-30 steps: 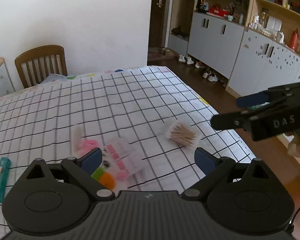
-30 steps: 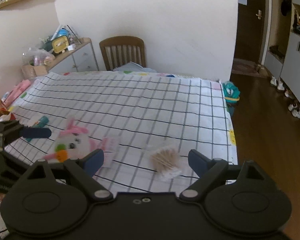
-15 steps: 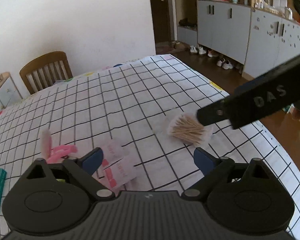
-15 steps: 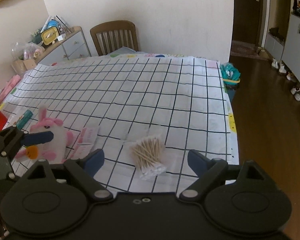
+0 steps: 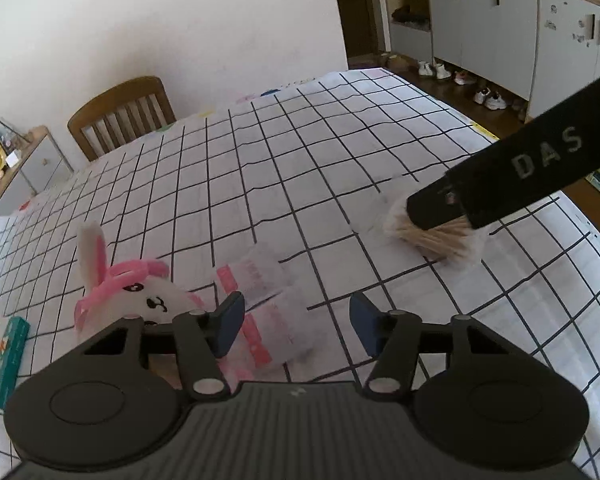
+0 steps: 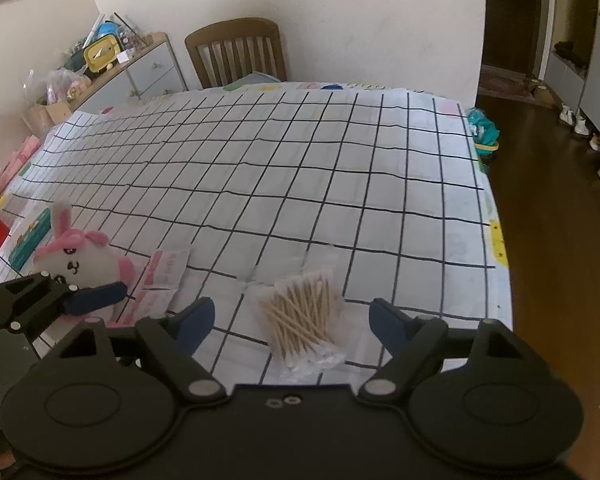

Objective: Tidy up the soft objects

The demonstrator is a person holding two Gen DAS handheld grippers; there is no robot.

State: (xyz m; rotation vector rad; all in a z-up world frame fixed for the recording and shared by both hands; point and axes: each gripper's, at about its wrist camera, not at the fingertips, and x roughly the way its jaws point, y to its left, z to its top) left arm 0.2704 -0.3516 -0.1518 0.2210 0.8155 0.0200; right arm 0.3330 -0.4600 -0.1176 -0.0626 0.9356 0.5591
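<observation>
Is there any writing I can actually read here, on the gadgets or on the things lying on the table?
"DAS": white letters on the side of the right gripper, seen from the left wrist view.
Pink and white packets: printed lines, too blurred to read.
Teal box beside the bunny toy: pictures and print, too small to read.
Bag of cotton swabs: no print visible.
Nothing else is legible.

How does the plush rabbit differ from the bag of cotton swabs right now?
The plush rabbit is bulky, white and pink; the bag of cotton swabs is flat, clear, filled with tan sticks. The rabbit lies beside the closing left gripper, which points at pink packets; the bag sits between the closing right gripper's fingers. Both rest ungripped on the checked cloth.
</observation>
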